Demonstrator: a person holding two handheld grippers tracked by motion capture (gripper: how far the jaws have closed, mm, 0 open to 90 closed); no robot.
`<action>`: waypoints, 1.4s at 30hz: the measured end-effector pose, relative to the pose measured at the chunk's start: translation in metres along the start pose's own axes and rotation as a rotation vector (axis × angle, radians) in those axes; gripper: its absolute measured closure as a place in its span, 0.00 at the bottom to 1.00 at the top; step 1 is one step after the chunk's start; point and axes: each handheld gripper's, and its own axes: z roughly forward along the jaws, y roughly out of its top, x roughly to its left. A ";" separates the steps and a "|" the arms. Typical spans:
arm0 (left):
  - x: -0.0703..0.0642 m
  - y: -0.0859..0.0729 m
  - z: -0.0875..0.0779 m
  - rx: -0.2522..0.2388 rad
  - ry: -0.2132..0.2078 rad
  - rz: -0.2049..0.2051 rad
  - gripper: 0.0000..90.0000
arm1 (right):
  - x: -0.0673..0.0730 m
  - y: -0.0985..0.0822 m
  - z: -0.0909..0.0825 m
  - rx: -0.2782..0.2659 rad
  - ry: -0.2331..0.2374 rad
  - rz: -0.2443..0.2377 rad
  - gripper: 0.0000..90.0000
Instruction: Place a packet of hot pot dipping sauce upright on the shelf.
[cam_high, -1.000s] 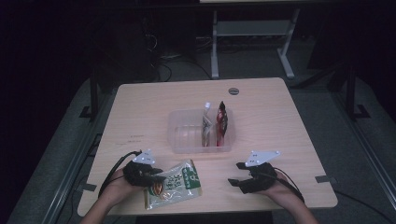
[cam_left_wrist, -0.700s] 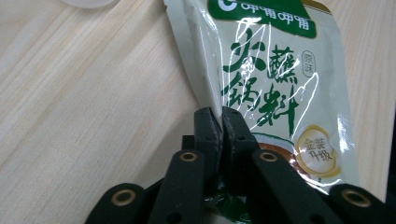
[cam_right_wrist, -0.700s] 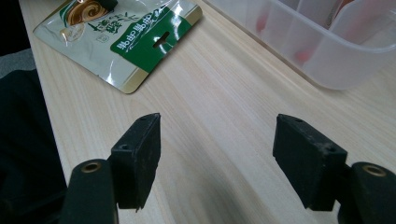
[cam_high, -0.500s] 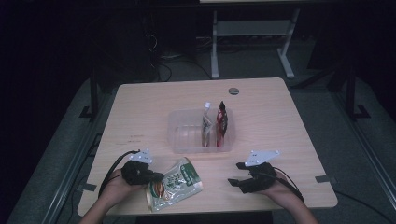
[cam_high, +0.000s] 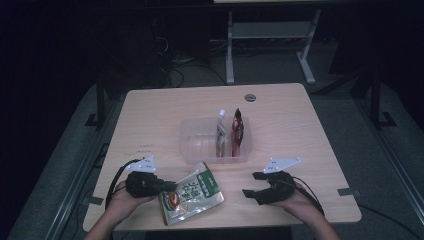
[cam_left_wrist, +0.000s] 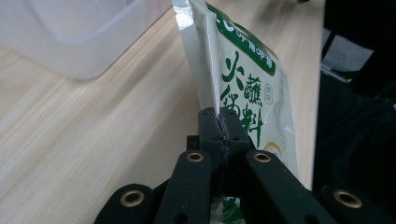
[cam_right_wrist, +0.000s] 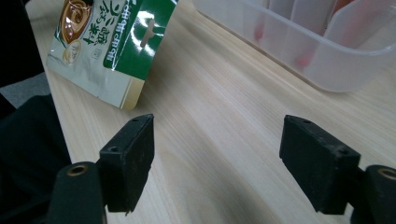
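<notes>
High view, nearest the table edge: left gripper pinching the left border of the green-and-white printed foil sauce pouch. Jaws pressed together just now on that seam, where a second ago not yet fully closed. Pouch turned a little on the wood since then, otherwise in much the same spot at the front of the pale wooden table.

Left gripper view: left gripper with both black pads tight against the thin sealed border, no gap left, pouch rising beyond them and seemingly tipped off the tabletop.

Level with it, to the right and well apart: right gripper spread wide, jaws just opened a little further, nothing between them. Bare wood between the pads in the right gripper view, pouch off to one side.

Farther back, just beyond the pouch: clear plastic rectangular container, holding an upright pale grey sachet and an upright red sachet in its right half, left half free.

Judged from this: grasp secured, lift and carry to the container next, likely into the free part beside the two sachets.
</notes>
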 end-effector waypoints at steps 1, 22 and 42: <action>-0.001 0.001 -0.001 -0.010 -0.005 0.002 1.00 | 0.000 0.000 0.000 0.000 0.005 0.001 0.28; -0.017 0.026 0.003 -0.075 -0.038 0.066 1.00 | 0.015 0.038 0.013 -0.074 0.198 -0.029 0.26; -0.024 0.030 0.000 -0.113 -0.054 0.100 1.00 | 0.024 0.060 0.045 -0.053 0.366 -0.053 0.62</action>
